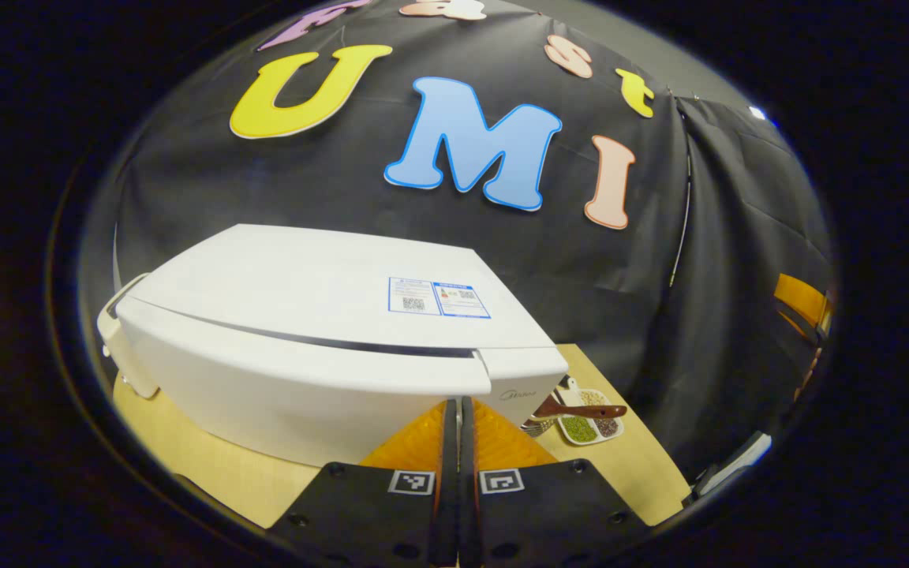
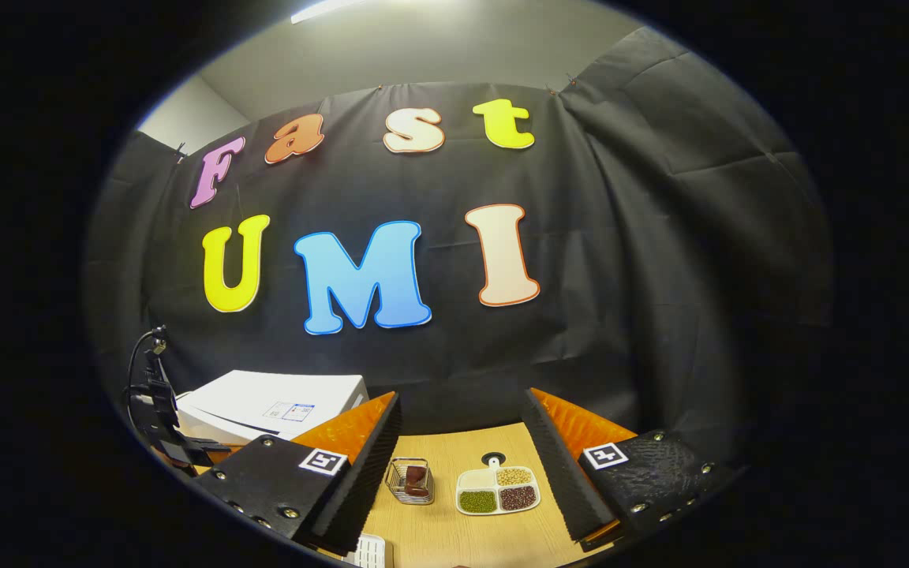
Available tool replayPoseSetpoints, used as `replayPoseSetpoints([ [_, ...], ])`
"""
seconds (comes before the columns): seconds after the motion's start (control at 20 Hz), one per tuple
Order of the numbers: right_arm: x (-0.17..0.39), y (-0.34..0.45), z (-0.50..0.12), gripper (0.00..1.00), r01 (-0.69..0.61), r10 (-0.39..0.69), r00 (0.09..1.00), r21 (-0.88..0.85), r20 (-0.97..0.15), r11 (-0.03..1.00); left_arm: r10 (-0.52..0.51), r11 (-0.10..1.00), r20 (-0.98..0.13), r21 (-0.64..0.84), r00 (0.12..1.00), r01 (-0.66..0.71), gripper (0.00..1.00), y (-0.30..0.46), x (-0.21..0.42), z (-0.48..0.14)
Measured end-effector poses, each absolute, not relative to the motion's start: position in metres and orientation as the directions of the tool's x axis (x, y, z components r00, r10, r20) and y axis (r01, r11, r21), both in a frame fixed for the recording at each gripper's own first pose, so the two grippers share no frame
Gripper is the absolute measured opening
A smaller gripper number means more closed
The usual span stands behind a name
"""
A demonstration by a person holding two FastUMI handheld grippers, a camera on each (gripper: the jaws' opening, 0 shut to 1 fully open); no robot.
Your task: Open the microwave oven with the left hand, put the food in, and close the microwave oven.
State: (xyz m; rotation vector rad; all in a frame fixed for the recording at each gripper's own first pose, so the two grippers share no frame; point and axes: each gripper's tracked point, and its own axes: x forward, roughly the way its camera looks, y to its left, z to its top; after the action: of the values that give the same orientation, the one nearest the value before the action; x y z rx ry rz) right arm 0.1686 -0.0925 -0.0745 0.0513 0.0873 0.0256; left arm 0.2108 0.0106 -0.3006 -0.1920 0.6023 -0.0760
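Note:
A white microwave [image 1: 304, 347] stands on the wooden table [image 1: 210, 465], its door closed. My left gripper [image 1: 459, 410] is shut with nothing between its fingers, its tips close to the microwave's front right corner. The right gripper view shows the microwave [image 2: 265, 406] at the left, with the left gripper [image 2: 158, 430] beside it. My right gripper [image 2: 462, 406] is wide open and empty above the table. Below and between its fingers sit a small wire basket [image 2: 409, 480] holding brown food and a white divided dish [image 2: 498, 489] of beans.
Right of the microwave, the divided dish [image 1: 590, 426] and the wire basket [image 1: 537, 427] lie near the table's far edge, with a brown elongated piece [image 1: 585, 411] over them. A small white object [image 2: 368, 551] lies at the table's near edge.

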Motion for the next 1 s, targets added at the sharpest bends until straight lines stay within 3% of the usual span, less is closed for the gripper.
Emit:
replayPoseSetpoints([
  [1.0, 0.154, -0.07, -0.076, 0.93, -0.053, 0.056, 0.993, 0.028, -0.106, 0.998, -0.128, 0.979, -0.528, -0.201, 0.839, 0.022, 0.07, 0.011, 0.212, -0.301],
])
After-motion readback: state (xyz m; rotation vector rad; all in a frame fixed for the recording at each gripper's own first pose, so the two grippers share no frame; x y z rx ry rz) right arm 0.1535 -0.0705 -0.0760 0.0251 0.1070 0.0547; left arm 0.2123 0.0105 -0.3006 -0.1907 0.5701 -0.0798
